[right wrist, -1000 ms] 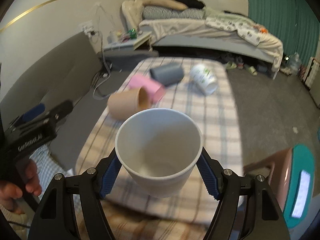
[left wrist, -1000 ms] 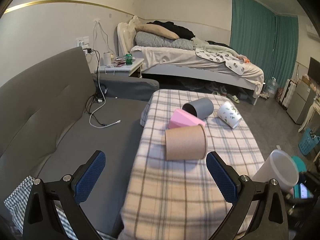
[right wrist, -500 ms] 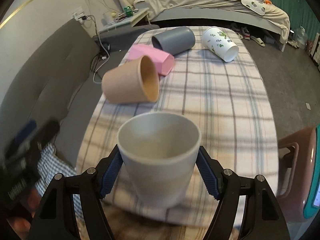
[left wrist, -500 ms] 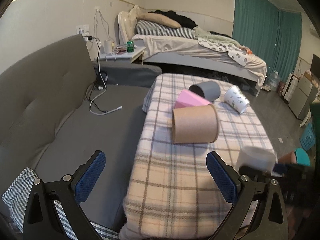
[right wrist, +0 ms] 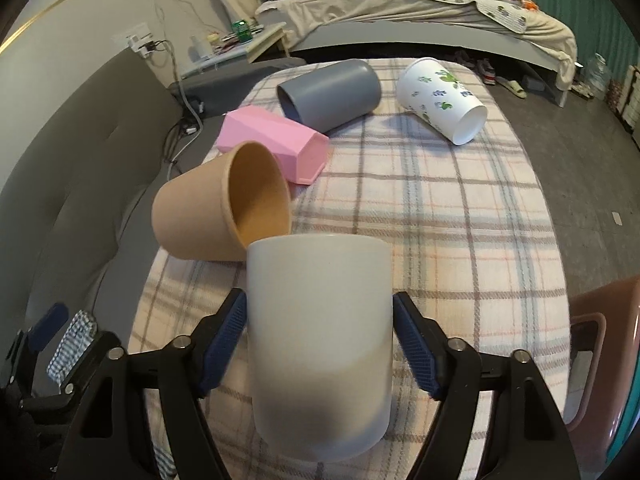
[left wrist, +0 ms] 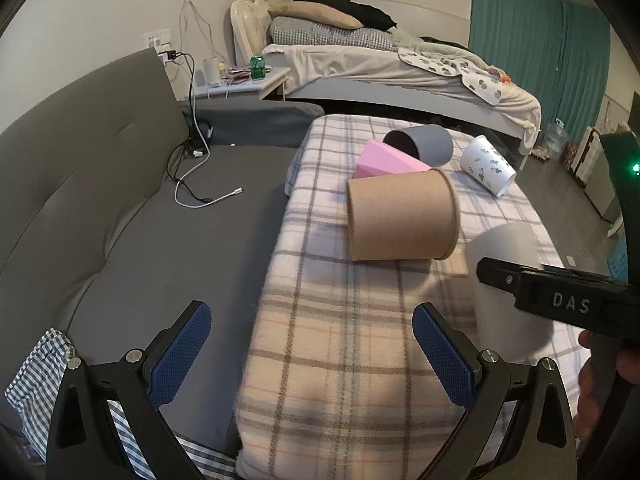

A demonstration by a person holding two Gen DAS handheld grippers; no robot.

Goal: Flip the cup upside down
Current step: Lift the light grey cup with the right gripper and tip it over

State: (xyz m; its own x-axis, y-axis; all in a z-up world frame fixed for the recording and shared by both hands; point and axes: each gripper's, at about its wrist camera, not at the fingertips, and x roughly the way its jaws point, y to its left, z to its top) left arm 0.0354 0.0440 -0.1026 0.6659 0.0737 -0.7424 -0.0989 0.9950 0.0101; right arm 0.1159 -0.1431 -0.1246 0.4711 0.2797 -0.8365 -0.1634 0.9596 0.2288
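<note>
My right gripper (right wrist: 320,344) is shut on a plain white cup (right wrist: 320,332), holding it by its sides over the near end of the plaid-covered table (right wrist: 440,208). The cup's mouth points away from the camera, so I see only its outer wall. In the left wrist view the same cup (left wrist: 504,248) shows at the right, partly behind the right gripper's black body. My left gripper (left wrist: 312,352) is open and empty, low over the table's near left corner.
On the table lie a brown paper cup (right wrist: 216,216), a pink faceted cup (right wrist: 276,140), a grey cup (right wrist: 332,92) and a white leaf-print cup (right wrist: 444,100), all on their sides. A grey sofa (left wrist: 120,208) runs along the left. A bed (left wrist: 400,68) stands behind.
The right gripper has tipped the white cup forward: its open mouth faced the camera a second ago, now only its side shows. Both grippers moved closer over the table.
</note>
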